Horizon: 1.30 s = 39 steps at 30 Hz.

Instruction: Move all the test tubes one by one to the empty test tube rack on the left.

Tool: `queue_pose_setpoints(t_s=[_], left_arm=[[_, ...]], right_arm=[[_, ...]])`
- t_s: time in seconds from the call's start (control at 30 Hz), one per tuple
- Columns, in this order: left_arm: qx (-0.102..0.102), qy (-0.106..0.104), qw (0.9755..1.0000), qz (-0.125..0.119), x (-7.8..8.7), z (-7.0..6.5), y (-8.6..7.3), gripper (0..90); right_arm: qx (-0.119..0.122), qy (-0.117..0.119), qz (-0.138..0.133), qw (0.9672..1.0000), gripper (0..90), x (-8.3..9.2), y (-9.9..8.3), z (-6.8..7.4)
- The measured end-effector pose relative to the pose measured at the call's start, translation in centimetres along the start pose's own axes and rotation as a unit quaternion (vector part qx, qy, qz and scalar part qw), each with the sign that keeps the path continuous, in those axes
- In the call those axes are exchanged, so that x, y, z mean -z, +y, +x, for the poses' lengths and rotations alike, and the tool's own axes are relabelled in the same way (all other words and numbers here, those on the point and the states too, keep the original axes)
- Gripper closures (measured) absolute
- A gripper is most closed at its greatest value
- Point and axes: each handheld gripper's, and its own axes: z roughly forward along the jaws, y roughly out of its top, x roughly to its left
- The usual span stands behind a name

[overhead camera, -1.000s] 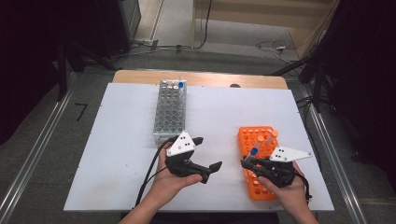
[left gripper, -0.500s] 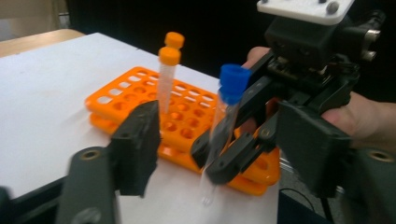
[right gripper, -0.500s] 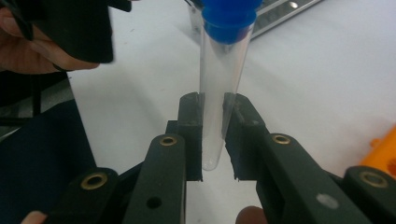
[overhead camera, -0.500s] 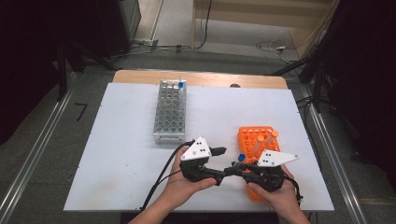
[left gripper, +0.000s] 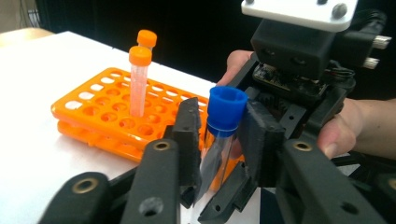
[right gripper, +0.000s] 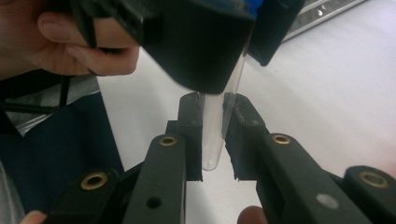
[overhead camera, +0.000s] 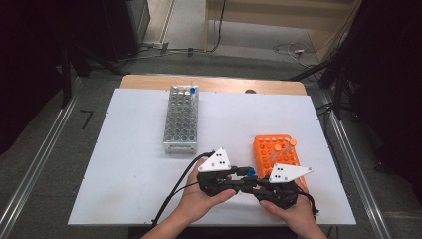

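The white tabletop [overhead camera: 124, 169] lies bare along its left edge and near-left corner, with open passage there. The silver metal tube rack [overhead camera: 181, 119] blocks the middle toward the far edge. The orange plastic rack [overhead camera: 271, 149], two orange-capped tubes [overhead camera: 283, 149] upright in it, crowds the near-right corner.

In the right gripper view, the left tool [right gripper: 187, 42] covers the upper tube [right gripper: 219, 126] and nearly all its blue cap, which the top edge cuts off. In the left gripper view, the tube's bottom end sinks behind the tool bodies. From above, the tube [overhead camera: 250, 175] is too small to make out beyond its cap. Hands hide the orange rack's [overhead camera: 271, 149] near end.
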Motion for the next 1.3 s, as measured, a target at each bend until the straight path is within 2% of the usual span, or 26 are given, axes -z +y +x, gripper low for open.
queue_pose_setpoints(t_s=[0.23,0.4,0.67,1.0,1.07,1.17,1.23,1.3], left_arm=[[0.001,-0.007,1.0,0.006,0.1,0.0,-0.1,74.3],[-0.005,0.001,1.0,0.005,0.1,0.0,-0.1,75.0],[0.001,-0.001,0.9999,0.011,0.0,0.2,-0.2,75.2],[-0.003,0.016,0.9998,0.01,0.3,0.2,-0.1,77.4],[-0.003,0.022,0.9997,0.008,0.5,0.3,0.0,77.4],[0.009,0.024,0.9997,-0.001,1.1,0.7,0.2,77.4],[0.013,0.029,0.9995,-0.009,1.6,1.0,0.3,77.4],[0.016,0.036,0.9991,-0.015,2.1,1.2,0.5,77.4]], right_arm=[[0.005,0.009,0.0,0.9999,74.6,0.1,0.0,0.0],[0.005,0.008,-0.002,1.0,74.6,0.0,0.0,0.0],[0.003,0.003,-0.002,1.0,74.6,0.1,-0.1,0.0],[-0.003,0.007,-0.01,0.9999,73.6,0.1,-0.2,-0.2],[0.0,0.008,-0.012,0.9999,68.8,0.0,-0.3,-0.2],[-0.001,0.007,-0.017,0.9998,61.5,0.2,-0.4,-0.3],[-0.006,0.006,-0.024,0.9997,53.0,0.6,-0.5,-0.5],[-0.008,0.015,-0.033,0.9993,45.7,1.1,-0.7,-0.7]])
